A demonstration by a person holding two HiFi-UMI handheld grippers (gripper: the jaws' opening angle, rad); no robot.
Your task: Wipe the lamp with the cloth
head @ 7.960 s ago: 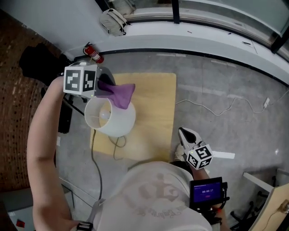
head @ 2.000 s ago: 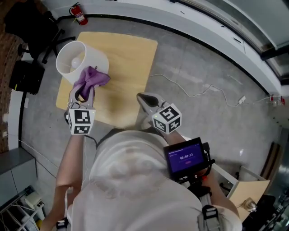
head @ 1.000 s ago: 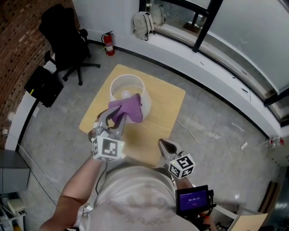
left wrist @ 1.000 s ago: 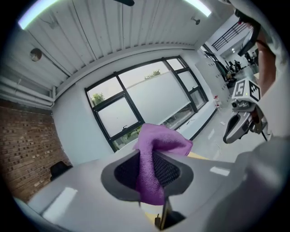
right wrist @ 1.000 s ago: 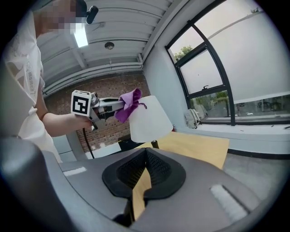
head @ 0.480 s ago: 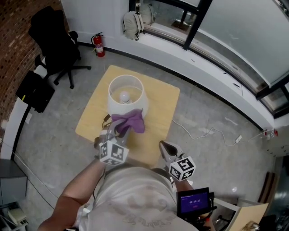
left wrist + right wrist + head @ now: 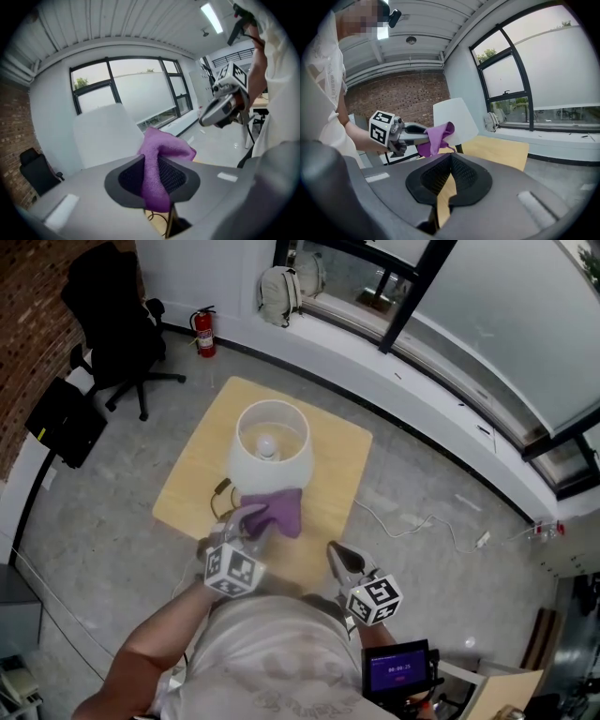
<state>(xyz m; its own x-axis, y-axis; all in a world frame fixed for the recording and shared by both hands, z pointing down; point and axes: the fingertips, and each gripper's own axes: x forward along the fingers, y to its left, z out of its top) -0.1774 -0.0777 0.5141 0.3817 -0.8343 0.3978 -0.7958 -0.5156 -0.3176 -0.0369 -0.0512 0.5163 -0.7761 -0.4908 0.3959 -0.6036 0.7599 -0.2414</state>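
Cloth, soft and limp, sits pinched in my left tongs; lamp looks light and tippy, so I'd press gently; right tongs closed, empty.

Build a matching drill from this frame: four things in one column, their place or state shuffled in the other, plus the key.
Things:
1. cloth
2. lamp
3. right gripper
4. fire extinguisher

Place or state:
A. beside the black chair
B. jaws together, nothing between them
C. clamped in the left gripper
D. standing on the wooden table

Pairs: 1-C, 2-D, 3-B, 4-A
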